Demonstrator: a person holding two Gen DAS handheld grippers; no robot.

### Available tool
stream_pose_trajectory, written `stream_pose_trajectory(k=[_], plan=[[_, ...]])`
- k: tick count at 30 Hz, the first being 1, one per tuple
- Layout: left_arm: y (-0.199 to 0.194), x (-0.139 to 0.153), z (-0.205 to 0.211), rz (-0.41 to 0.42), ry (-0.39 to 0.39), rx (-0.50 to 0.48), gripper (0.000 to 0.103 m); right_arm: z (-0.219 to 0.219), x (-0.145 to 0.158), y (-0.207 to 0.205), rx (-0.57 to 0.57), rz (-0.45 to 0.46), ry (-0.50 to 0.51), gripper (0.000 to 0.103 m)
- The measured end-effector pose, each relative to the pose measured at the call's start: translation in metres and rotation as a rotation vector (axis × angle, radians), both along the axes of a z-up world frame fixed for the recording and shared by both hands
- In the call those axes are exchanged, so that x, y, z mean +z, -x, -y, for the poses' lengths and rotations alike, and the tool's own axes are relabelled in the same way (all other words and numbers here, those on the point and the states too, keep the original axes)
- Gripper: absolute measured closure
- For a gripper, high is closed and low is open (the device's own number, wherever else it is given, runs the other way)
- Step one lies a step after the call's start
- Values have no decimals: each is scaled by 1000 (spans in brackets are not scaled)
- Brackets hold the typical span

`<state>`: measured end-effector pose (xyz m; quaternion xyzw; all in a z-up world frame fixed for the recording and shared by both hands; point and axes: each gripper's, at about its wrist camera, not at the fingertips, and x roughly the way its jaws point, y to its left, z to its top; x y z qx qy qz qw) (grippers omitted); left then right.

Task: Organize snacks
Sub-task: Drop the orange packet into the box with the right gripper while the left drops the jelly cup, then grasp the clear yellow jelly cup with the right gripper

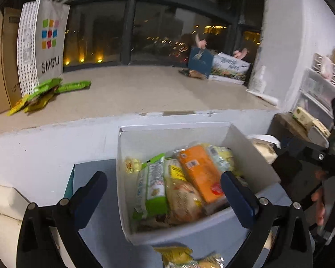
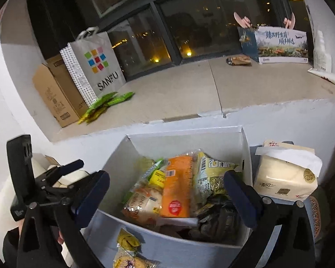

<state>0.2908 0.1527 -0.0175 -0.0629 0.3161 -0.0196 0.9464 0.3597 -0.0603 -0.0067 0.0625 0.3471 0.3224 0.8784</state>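
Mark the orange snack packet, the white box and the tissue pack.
orange snack packet (image 2: 177, 187): right wrist view, middle of its orange face.
white box (image 1: 174, 137): left wrist view, bare inner back wall.
tissue pack (image 2: 283, 178): right wrist view, cream front face.

Yellow snack packet (image 1: 185, 258) cut off below

I see a dark window (image 2: 189, 22) showing night lights, a beige sill (image 2: 189, 89) below it, white walls (image 1: 312, 33) right.
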Motion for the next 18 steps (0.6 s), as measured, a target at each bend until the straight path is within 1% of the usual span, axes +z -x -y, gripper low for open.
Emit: stream_pose_trajectory(k=[2,6,9,11,12,15,17,18], plan=[[24,8,7,32,-12,-14,0,7,6,15,28,16,-19,0],[70,19,19,98,-12,-30,0,22,13,50,75,73,-28,0],[104,17,25,129,8,-23,0,36,13,81,111,117,-29,0],[126,13,29,147,35,-23,0,46,11,103,130,144,-35,0],[141,10,31,155,52,-18,0,53,7,115,153,148,-43,0],[172,2,39,183,61,-13,0,72,-7,139,171,132,-71,0],[190,-7,46,179,70,-14,0,83,-16,152,177,117,-76,0],[196,-10,46,176,84,-11,0,88,-24,160,177,105,-62,0]])
